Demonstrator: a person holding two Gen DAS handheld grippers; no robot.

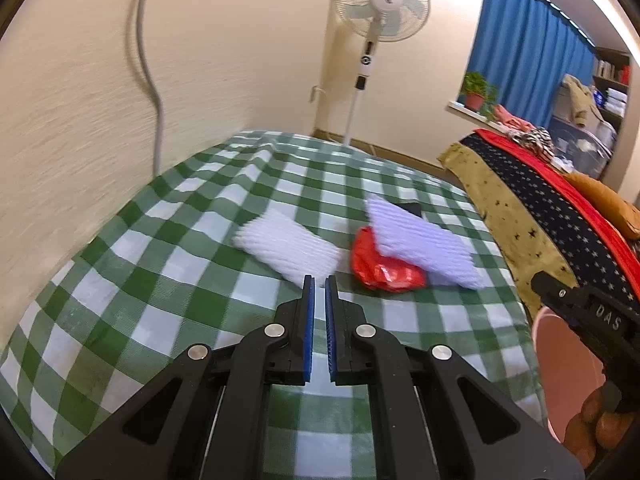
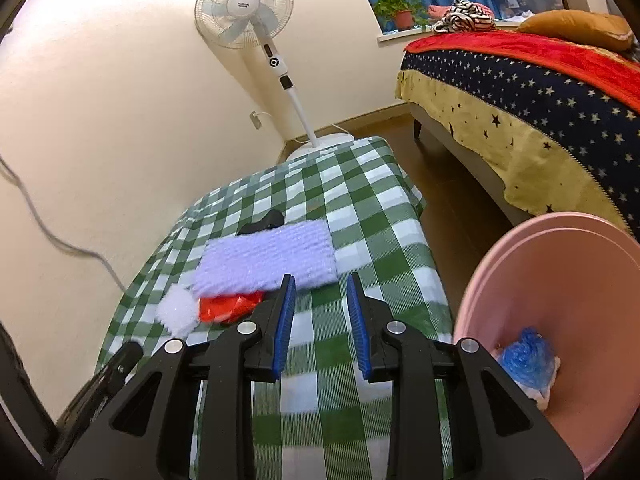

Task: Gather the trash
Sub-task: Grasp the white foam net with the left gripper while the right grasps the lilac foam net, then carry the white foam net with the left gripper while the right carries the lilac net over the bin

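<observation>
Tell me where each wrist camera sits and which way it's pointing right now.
Left wrist: behind the left gripper, nearly shut and empty, facing the checked table; the right gripper's body shows at right.
Right wrist: behind the open right gripper, facing the same table, pink bin at right.
Shared: red wrapper, lilac cloth, white cloth, fan, bed.

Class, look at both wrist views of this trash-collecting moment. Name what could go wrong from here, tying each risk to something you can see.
1. The red wrapper lies partly under the lavender cloth, so grabbing it might drag the cloth along.
2. The pink bin stands off the table's right edge, so a carried piece could drop on the floor.
3. The left gripper is nearly shut and may need opening before it can grasp anything.
</observation>
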